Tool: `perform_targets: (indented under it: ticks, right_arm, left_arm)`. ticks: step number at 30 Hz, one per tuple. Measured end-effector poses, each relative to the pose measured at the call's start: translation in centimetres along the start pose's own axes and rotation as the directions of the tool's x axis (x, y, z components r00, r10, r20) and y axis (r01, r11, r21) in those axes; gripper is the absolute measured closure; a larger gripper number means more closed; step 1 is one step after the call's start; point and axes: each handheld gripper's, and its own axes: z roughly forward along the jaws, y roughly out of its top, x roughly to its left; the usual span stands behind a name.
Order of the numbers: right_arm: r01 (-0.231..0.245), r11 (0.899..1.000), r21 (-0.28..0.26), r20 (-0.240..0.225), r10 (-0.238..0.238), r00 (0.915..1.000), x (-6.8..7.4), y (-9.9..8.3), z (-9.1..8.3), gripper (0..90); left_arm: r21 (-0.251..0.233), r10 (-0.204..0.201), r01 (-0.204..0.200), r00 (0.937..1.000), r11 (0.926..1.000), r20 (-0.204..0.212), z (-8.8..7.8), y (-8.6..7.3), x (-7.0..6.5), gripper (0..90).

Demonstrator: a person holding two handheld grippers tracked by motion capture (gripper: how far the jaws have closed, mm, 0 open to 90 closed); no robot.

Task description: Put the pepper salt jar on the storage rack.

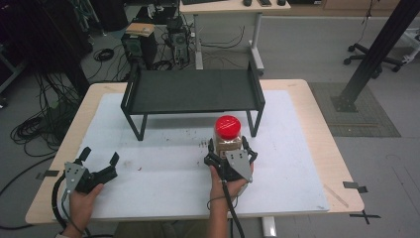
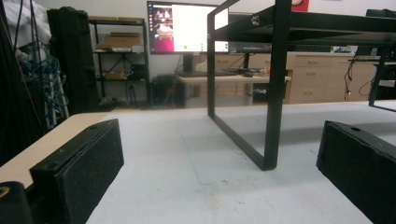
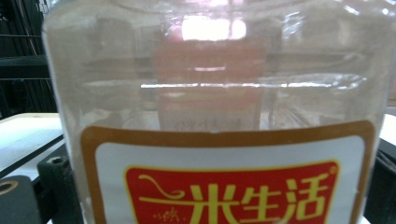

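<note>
Clear plastic jar (image 1: 227,140) sits between the right gripper's (image 1: 229,147) wide jaws, grip unsure, and could tip toward the rack (image 1: 192,92) at 12 o'clock.

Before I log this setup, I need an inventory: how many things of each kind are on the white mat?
Jars: 1, clear with a red lid
Black shelf racks: 1
Handheld grippers: 2, left gripper and right gripper
Total: 4

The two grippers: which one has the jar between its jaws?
The right gripper: the jar with the red lid stands between its jaws. The left gripper is open over bare table.
</note>
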Motion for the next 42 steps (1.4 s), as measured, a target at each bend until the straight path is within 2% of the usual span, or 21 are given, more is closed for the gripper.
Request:
perform_targets:
  ticks: [42]
  right_arm:
    - [0.006, 1.000, -0.004, 0.004, -0.006, 1.0000, 0.21, 0.18, -0.05, 4.1]
  left_arm:
    - [-0.003, -0.003, 0.003, 1.0000, 1.0000, 0.000, -0.02, -0.01, 0.01, 1.0]
